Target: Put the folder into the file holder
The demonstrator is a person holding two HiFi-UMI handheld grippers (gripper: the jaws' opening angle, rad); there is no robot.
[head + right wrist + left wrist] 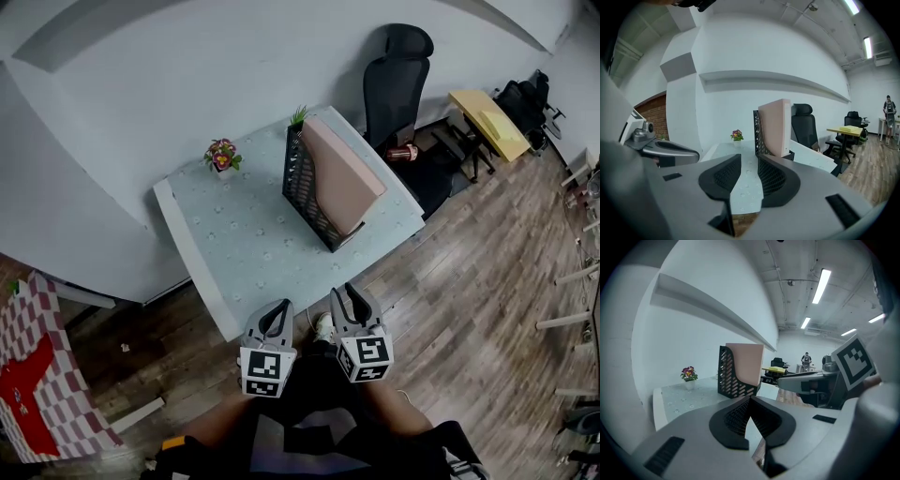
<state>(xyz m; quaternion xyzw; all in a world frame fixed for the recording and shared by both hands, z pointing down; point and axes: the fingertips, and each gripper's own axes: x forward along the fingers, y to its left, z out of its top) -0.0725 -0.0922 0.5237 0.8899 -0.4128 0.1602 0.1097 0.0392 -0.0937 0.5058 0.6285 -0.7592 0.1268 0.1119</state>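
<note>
Folder (342,171) sits in file holder (302,186) on bench (234,239), looks done; left claw (280,307) closed and empty, right claw (345,292) slightly apart, empty.

Table (234,246): I saw a pale, dotted top set against a white wall (187,75).
Flowers (222,155): a small pot of pink and purple blooms stood on the table near its wall-side edge.
Office chair (398,80): black, high-backed, just beyond the table's far end.
Yellow desk (490,122): further right on the wooden floor (469,281), well apart from the table.
Checked cloth (37,375): red and white, at my far left.
Person (889,110): I made out one standing far across the room.
</note>
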